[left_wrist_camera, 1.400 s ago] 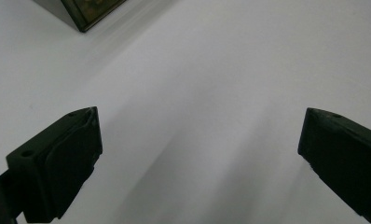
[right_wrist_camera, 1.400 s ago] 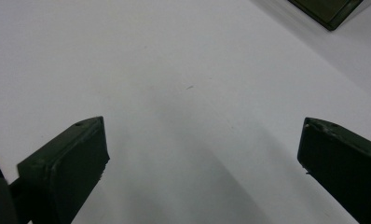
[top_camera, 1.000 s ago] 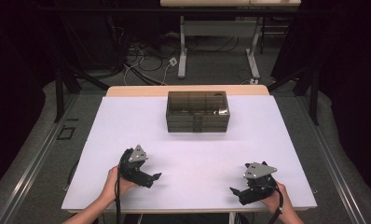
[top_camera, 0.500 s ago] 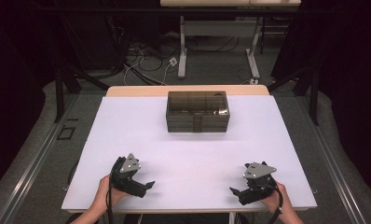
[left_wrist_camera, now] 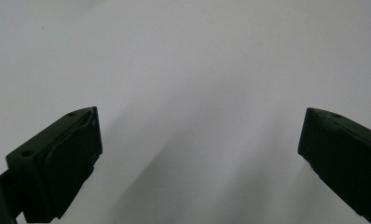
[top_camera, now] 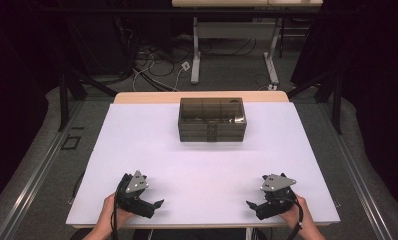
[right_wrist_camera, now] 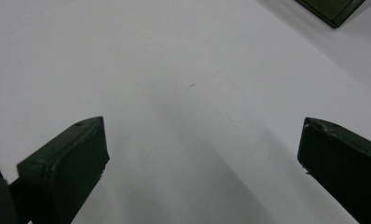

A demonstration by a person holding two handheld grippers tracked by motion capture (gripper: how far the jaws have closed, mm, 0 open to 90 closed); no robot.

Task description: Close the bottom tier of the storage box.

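Observation:
A dark see-through plastic box [top_camera: 212,120] with compartments stands at the far middle of the white table [top_camera: 207,165]. A hand holds my left gripper [top_camera: 156,206] low at the front left edge, jaws pointing right. Its own view has the left gripper [left_wrist_camera: 200,154] wide open over bare white table, with nothing between the fingers. Another hand holds my right gripper [top_camera: 252,206] at the front right edge, jaws pointing left. From its own camera the right gripper [right_wrist_camera: 200,154] is also wide open and empty, and a corner of the box [right_wrist_camera: 333,9] shows at top right.
A wide stretch of bare white surface separates the grippers from the box. Beyond the table's far edge are a floor with loose cables [top_camera: 152,75] and the legs of another desk [top_camera: 197,55]. Dark curtains hang on both sides.
My left gripper has drawn back toward the front edge and slightly left. The right gripper and the box have stayed put.

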